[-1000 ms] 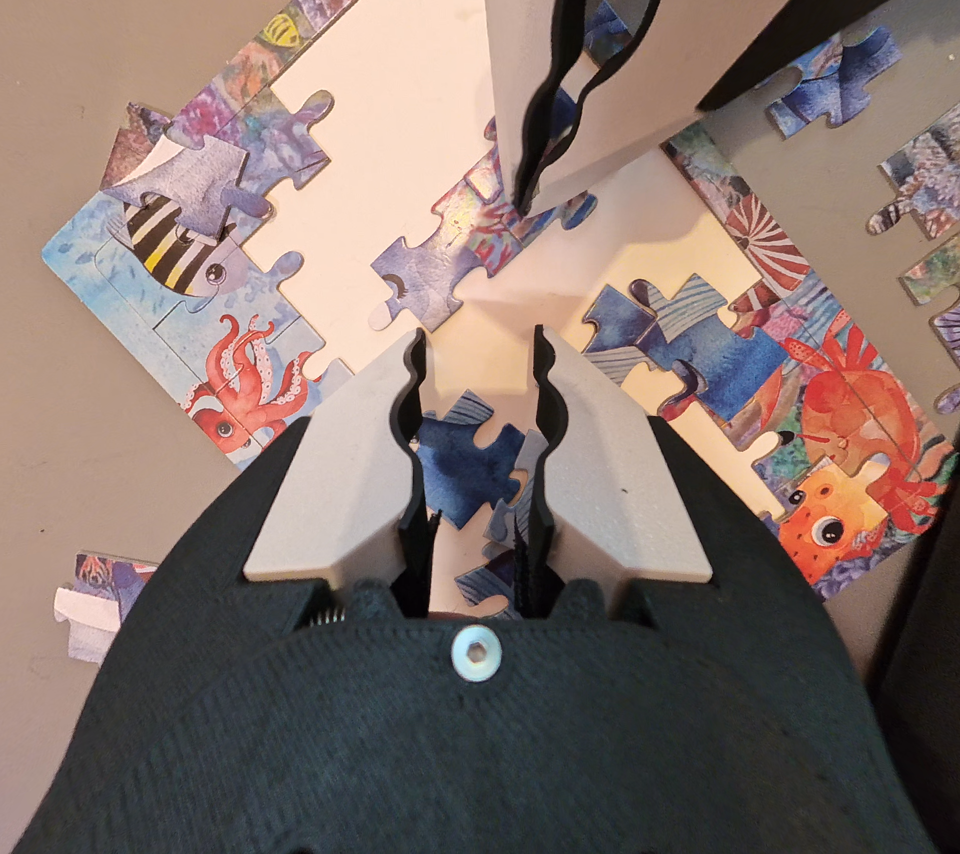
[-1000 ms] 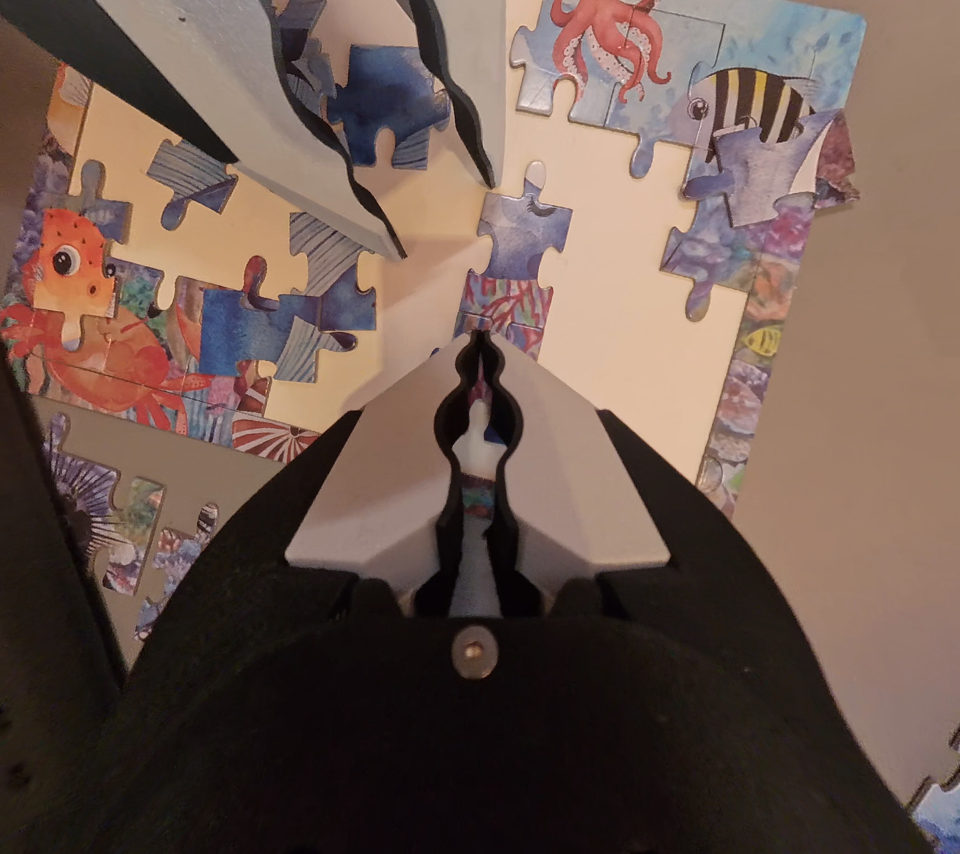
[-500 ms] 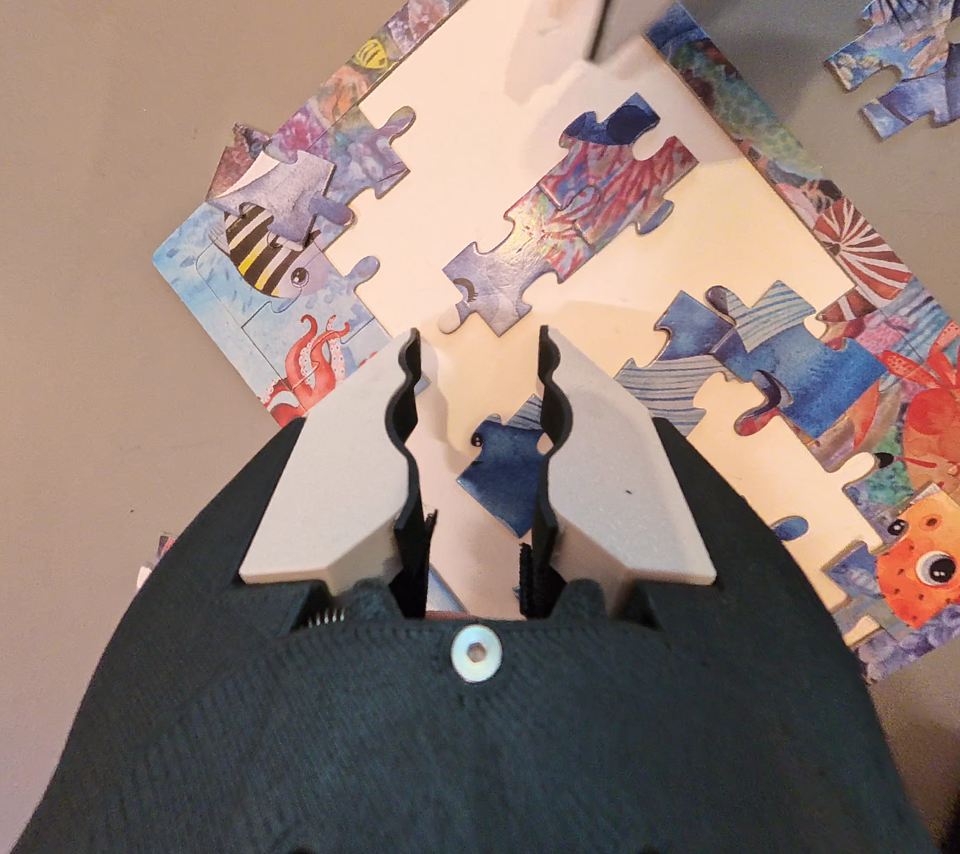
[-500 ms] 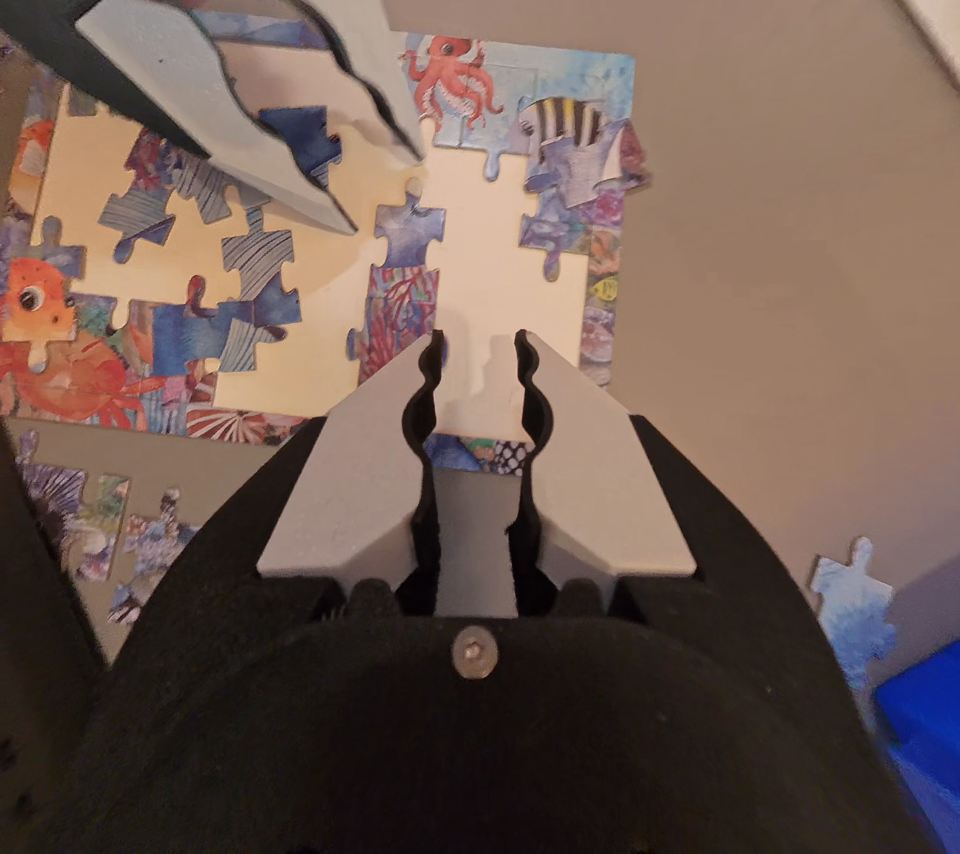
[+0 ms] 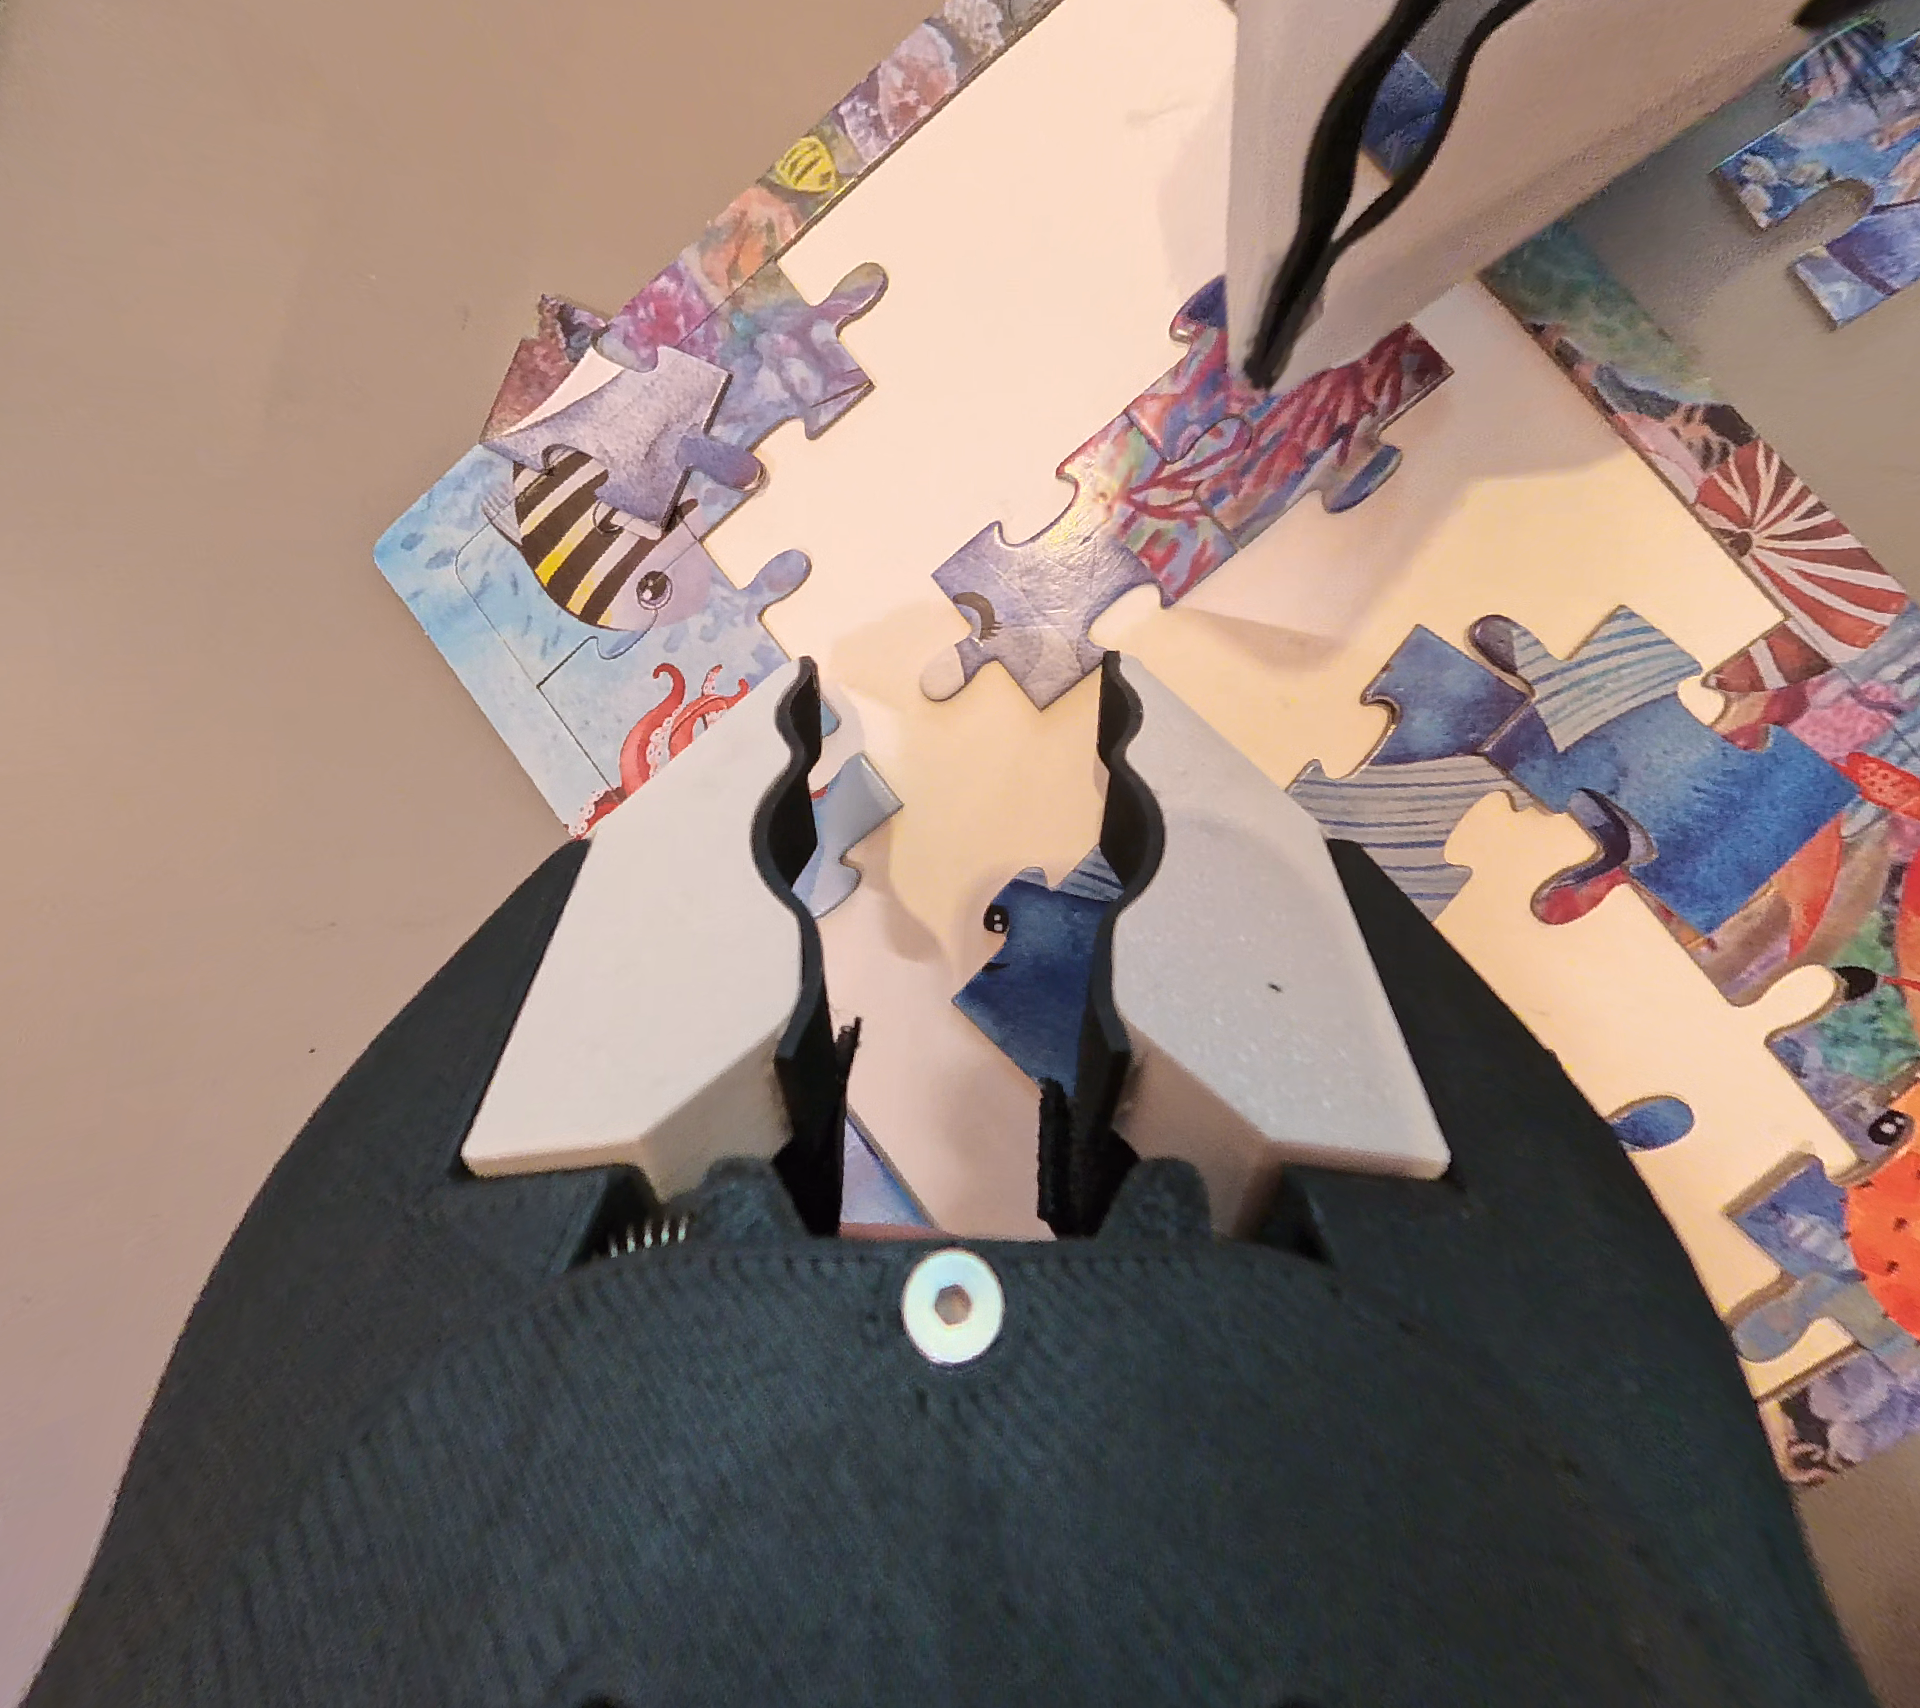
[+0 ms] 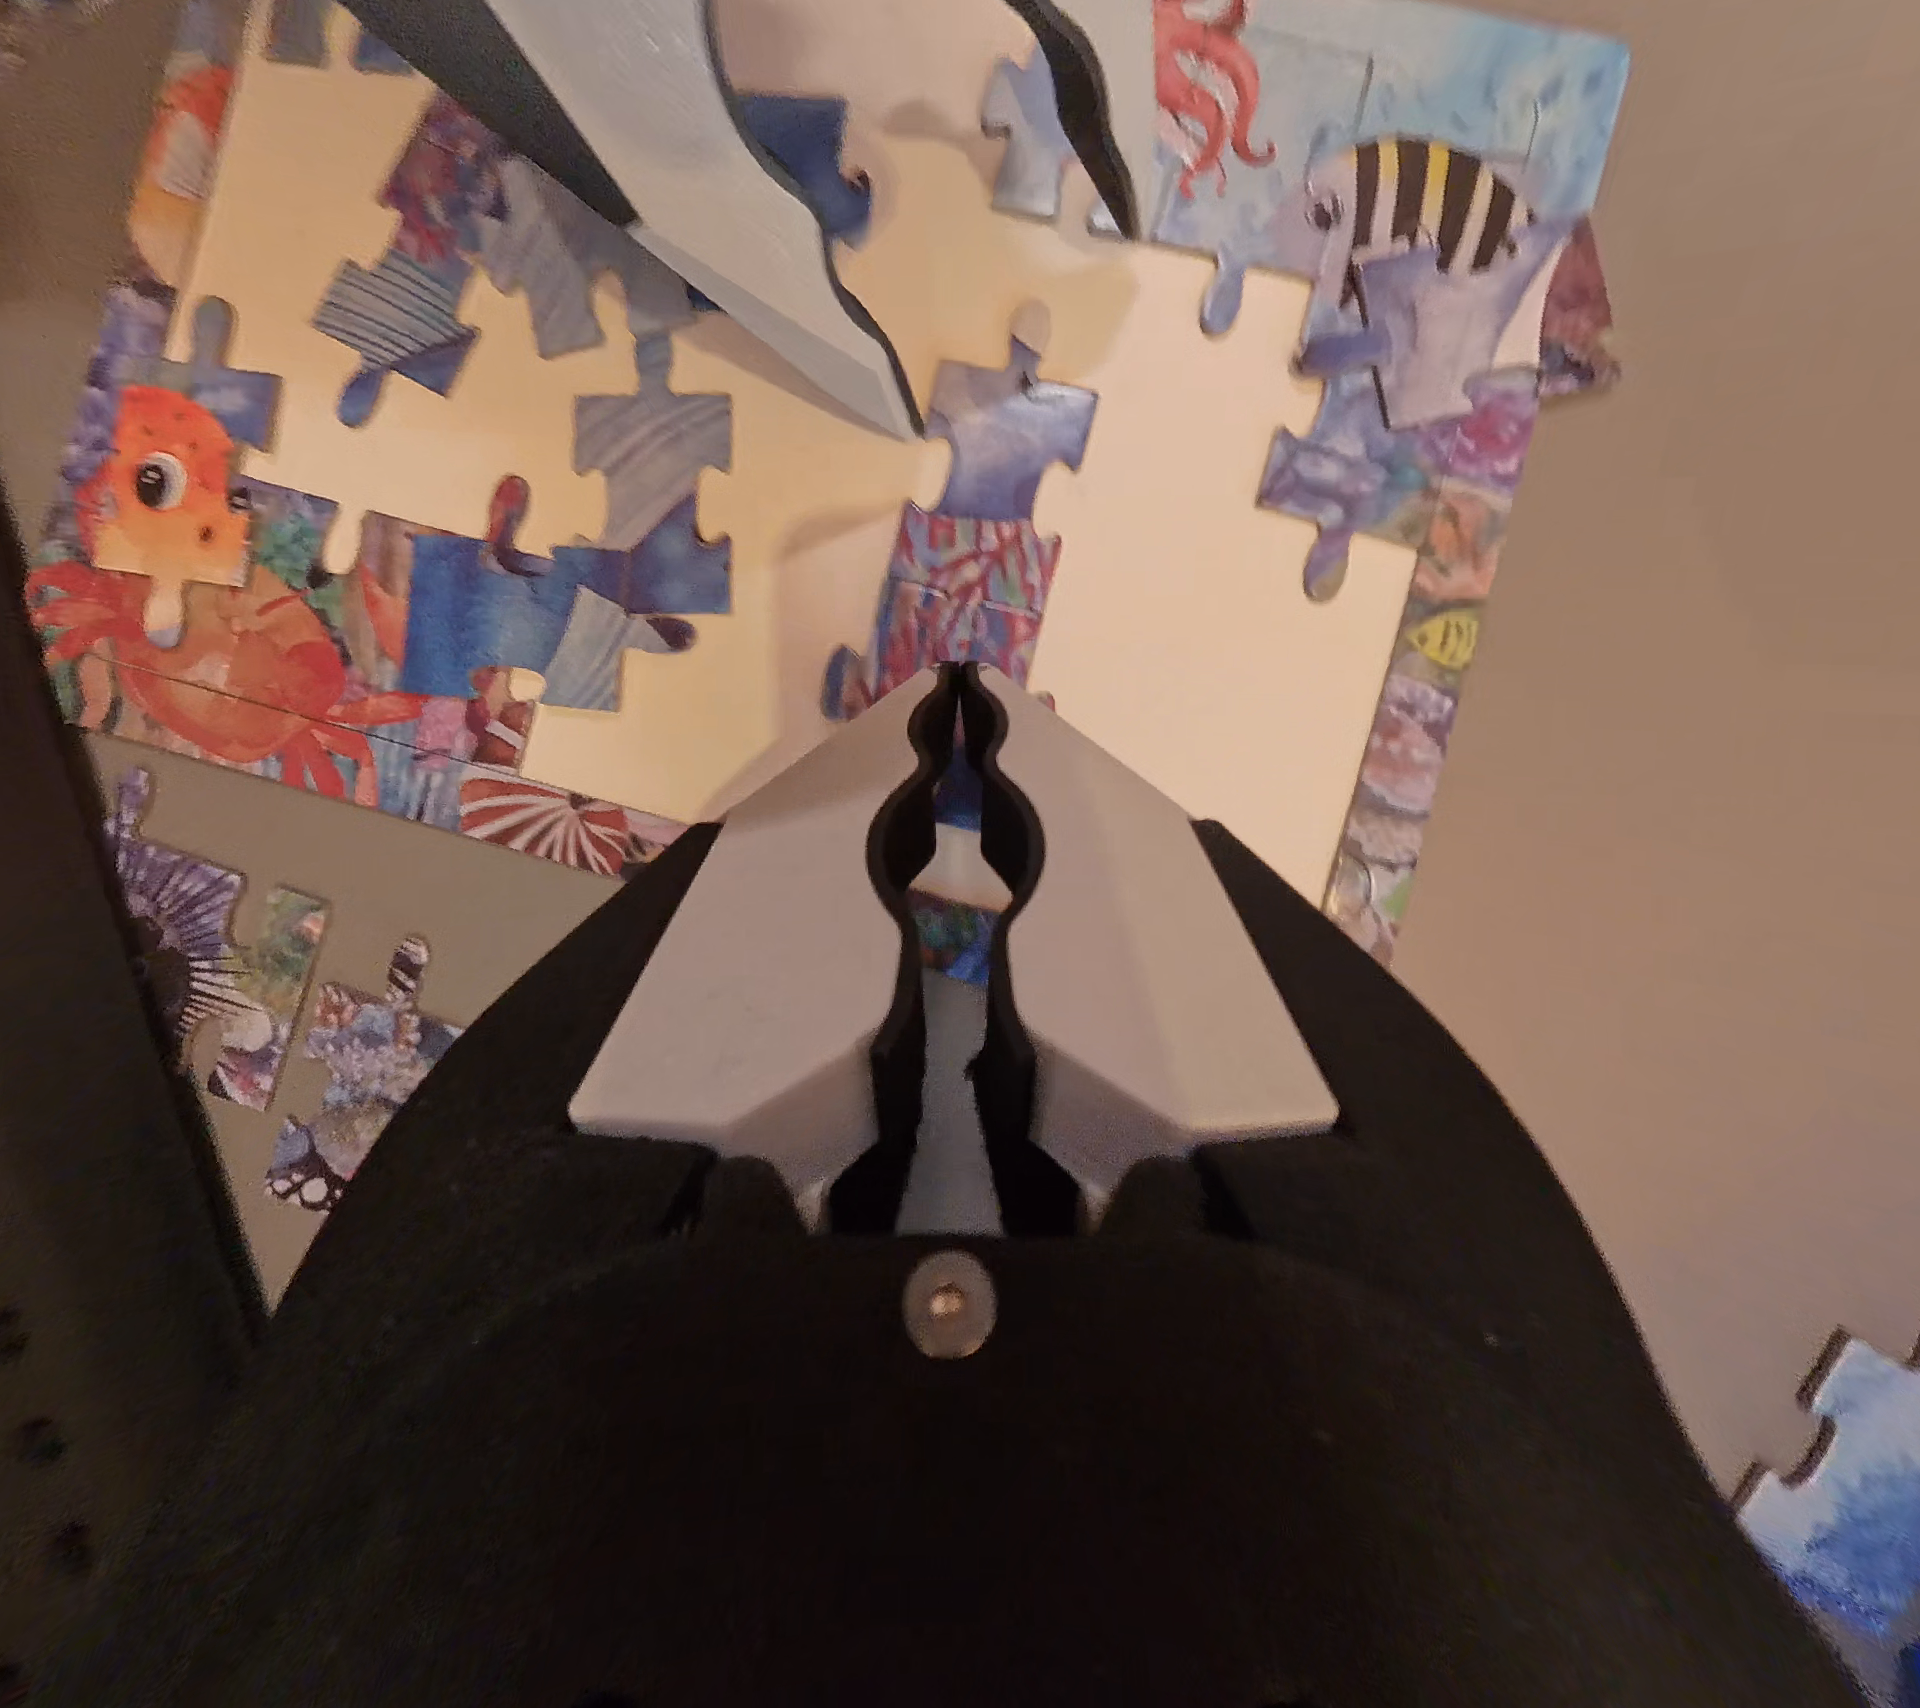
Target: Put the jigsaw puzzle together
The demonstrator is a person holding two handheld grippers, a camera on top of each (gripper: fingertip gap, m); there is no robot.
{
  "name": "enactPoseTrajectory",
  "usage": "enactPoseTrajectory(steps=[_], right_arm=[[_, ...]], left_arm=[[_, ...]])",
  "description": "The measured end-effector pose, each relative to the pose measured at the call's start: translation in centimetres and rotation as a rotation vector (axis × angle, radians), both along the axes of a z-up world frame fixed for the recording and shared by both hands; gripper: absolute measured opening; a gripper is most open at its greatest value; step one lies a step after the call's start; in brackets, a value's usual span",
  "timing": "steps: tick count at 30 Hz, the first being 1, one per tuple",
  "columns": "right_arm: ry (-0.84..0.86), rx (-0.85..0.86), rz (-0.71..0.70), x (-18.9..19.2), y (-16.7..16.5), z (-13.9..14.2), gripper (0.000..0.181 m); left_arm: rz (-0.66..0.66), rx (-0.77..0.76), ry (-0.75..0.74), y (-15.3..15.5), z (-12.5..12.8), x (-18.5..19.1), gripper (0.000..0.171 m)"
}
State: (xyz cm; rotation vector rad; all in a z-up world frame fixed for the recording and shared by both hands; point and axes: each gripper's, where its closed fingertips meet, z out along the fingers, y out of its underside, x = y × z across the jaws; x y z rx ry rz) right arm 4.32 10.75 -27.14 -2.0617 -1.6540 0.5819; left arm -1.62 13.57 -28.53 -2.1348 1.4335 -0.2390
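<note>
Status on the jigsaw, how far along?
Roughly half. Done: the octopus-and-striped-fish corner and the crab side sit fitted in the tray. In hand: the right gripper, shut, presses on the coral strip mid-tray; the left gripper is open over a loose dark blue piece. Left: bare centre, plus spare pieces outside.

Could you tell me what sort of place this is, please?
Probably an indoor tabletop puzzle station: a plain tan tabletop bears a sea-life jigsaw tray, half filled, with loose puzzle pieces beside it. Nothing beyond the surface shows.
</note>
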Motion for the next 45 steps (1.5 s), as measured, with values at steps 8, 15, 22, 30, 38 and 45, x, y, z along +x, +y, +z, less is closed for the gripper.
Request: enactPoseTrajectory(steps=[8,15,22,30,38,45], right_arm=[[-0.048,0.021,-0.018,0.2,0.4,-1.0,0.0],[-0.027,-0.078,-0.049,0.5,0.0,-1.2,0.029],[-0.01,-0.125,-0.02,0.4,-0.8,-1.0,0.026],[0.028,-0.114,-0.034,0.3,-0.3,-0.2,0.028],[0.068,-0.075,-0.054,0.0,0.3,0.5,0.044],[-0.014,-0.003,-0.031,-1.2,-0.1,-1.3,0.052]], left_arm=[[0.005,0.007,-0.003,0.2,0.0,-0.1,0.053],[0.028,0.034,-0.003,0.9,0.1,-0.4,0.053],[0.107,0.139,0.032,3.0,0.5,-1.6,0.045],[0.17,0.154,0.021,4.1,0.9,-3.1,0.045],[0.234,0.18,0.018,5.1,1.8,-5.4,0.044],[0.259,0.153,-0.002,5.3,1.7,-6.2,0.043]])
